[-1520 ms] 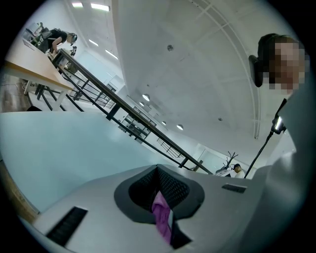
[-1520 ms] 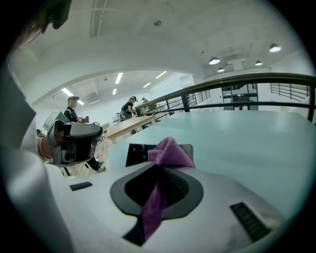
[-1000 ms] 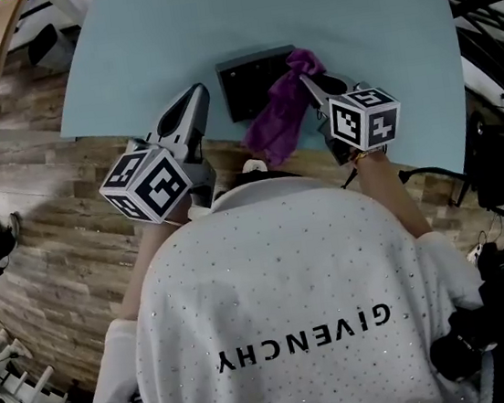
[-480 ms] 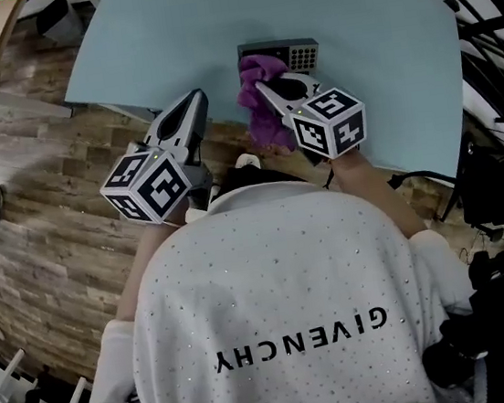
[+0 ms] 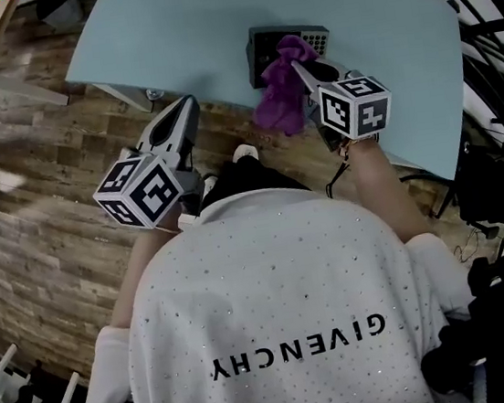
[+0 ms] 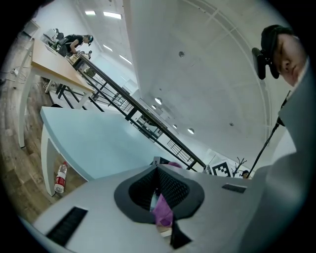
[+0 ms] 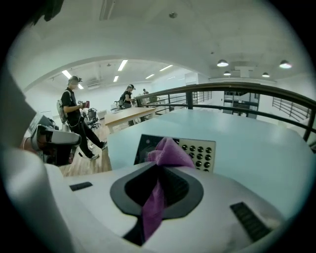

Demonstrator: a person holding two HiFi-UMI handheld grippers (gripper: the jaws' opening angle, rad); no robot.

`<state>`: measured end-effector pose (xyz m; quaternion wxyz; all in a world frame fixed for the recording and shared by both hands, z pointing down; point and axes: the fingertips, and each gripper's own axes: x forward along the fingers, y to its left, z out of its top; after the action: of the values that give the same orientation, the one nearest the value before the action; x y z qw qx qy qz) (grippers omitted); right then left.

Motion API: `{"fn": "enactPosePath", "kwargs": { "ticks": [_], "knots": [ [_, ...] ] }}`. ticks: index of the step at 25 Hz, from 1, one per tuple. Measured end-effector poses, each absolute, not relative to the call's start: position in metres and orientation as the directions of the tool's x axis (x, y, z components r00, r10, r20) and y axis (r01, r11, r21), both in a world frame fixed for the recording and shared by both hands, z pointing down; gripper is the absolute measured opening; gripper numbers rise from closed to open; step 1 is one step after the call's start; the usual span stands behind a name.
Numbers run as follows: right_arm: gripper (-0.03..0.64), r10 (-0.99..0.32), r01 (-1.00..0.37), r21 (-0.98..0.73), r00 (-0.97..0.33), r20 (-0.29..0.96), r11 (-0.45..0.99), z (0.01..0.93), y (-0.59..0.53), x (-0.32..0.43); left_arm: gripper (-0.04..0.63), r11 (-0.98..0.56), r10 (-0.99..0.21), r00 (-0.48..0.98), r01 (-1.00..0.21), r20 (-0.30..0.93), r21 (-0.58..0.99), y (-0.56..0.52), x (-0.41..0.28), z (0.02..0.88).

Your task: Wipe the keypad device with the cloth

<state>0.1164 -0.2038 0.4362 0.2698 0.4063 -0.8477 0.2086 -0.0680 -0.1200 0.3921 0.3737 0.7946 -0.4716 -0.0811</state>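
- Keypad device (image 5: 260,52): a flat, dark rectangular box with a pale panel of small round buttons at one end. It lies on the light-blue tabletop (image 5: 174,31), close to the edge nearest the person.
- Purple cloth (image 5: 280,100): a soft, crumpled rag bunched over the middle of the keypad device. Its loose tail hangs off the device's near side, past the tabletop edge. From these views it cannot be settled whether the bunch presses on the device.
- Right tool (image 5: 301,68): directly over the keypad device, jaws clamped on the purple cloth. In the right gripper view (image 7: 159,170) a strip of fabric runs through the closed jaws and the bunch stands just beyond the tips, in front of the button panel.
- Left tool (image 5: 186,103): well to the left of the keypad device, off the tabletop and above the wooden floor. Its jaws are closed and touch neither cloth nor device. The left gripper view (image 6: 158,170) shows a small purple patch (image 6: 162,211) in the seam between the jaws; what it is cannot be told.
- Handling, as a judgement: the cloth is light and limp, so it will fold and trail rather than push. A grip near the bunch leaves a short, thick pad to drag across the keys. The device looks stiff and light enough to slide under a sideways stroke, and the free left tool could steady its left edge.
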Motion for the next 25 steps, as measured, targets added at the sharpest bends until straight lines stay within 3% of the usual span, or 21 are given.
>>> {"fn": "enactPosePath", "kwargs": {
  "ticks": [9,19,25],
  "knots": [
    [0.023,-0.669,-0.907,-0.120,-0.381,0.638,0.403,0.447,-0.210,0.179,0.005,-0.270,-0.784,0.566,-0.681,0.256,0.680,-0.108,-0.077,0.409],
    [0.023,-0.726,-0.960,-0.091,-0.260,0.637,0.264,0.455,-0.209,0.190,0.005,-0.288,-0.747,0.605,-0.669,0.276,0.686,-0.105,-0.084,0.430],
    [0.023,-0.730,-0.918,-0.129,-0.378,0.570,0.374,0.436,-0.190,0.150,0.005,-0.321,-0.727,0.632,-0.657,0.266,0.683,-0.103,-0.077,0.428]
  ]
}}
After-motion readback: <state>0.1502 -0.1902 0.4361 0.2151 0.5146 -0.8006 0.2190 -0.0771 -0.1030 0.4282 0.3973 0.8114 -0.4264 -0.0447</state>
